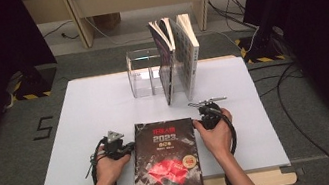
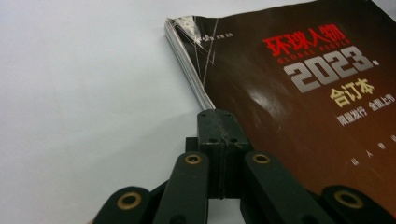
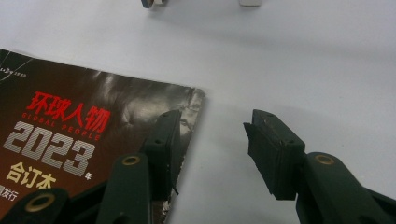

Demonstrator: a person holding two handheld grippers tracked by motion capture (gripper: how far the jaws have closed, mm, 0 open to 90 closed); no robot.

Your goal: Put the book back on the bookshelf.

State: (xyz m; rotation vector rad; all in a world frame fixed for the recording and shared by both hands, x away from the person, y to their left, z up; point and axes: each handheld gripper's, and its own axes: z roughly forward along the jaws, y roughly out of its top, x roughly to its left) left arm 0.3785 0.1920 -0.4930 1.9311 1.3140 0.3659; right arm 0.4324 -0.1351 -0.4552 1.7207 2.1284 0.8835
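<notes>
A thick dark magazine (image 1: 166, 160) with red and silver cover print lies flat at the table's near edge, its lower end overhanging. My left gripper (image 1: 130, 146) sits at its left side. In the left gripper view the jaws of the left gripper (image 2: 217, 122) are shut together with nothing between them, their tip against the magazine (image 2: 299, 93) at its page edge. My right gripper (image 1: 205, 115) is at the magazine's far right corner. In the right gripper view the right gripper (image 3: 212, 137) stands open, one jaw over the magazine (image 3: 93, 121) cover, the other over bare table.
A clear acrylic book stand (image 1: 143, 73) stands at the far middle of the white table (image 1: 94, 109), with two or three books (image 1: 177, 55) upright and leaning at its right side. Cables trail on the floor to the right.
</notes>
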